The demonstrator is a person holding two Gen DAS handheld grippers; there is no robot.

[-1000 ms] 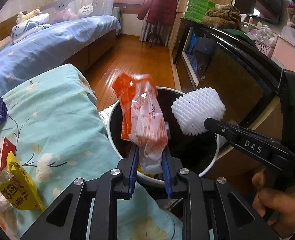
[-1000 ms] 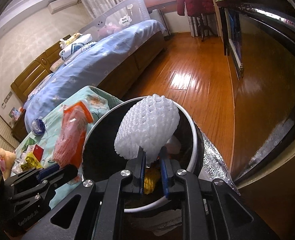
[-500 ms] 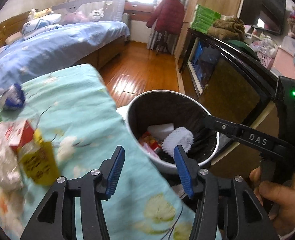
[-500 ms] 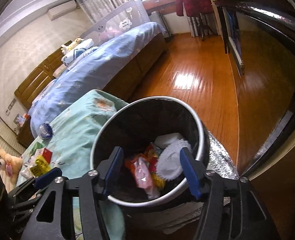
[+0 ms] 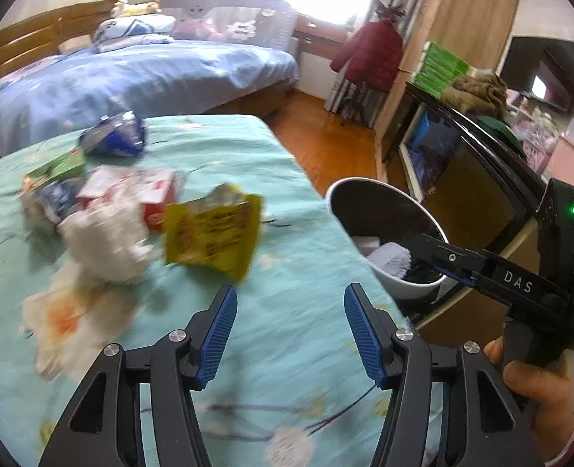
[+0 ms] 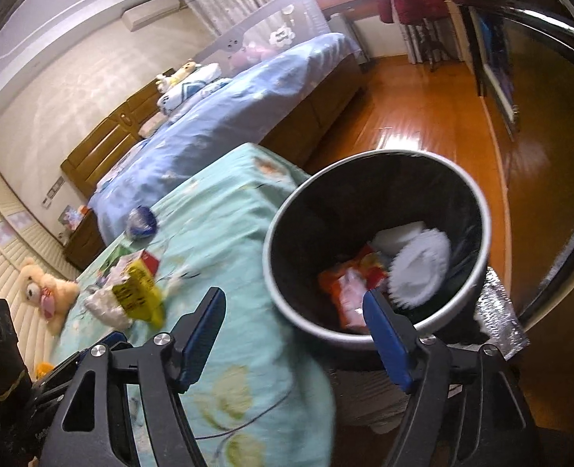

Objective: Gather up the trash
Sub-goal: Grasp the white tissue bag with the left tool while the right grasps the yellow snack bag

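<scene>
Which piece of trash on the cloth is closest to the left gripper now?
The yellow wrapper, just ahead of the left gripper; the white wad, red box and blue wrapper lie farther.

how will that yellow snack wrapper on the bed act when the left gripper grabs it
The yellow wrapper looks crumpled and torn open, so it is probably floppy and very light, likely to fold between the fingers. Its shiny film may be slippery. It lies on the soft teal cover, so pressing down could sink it rather than pin it.

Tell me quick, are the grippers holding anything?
Left gripper: open, holding nothing.
Right gripper: open, holding nothing.
</scene>
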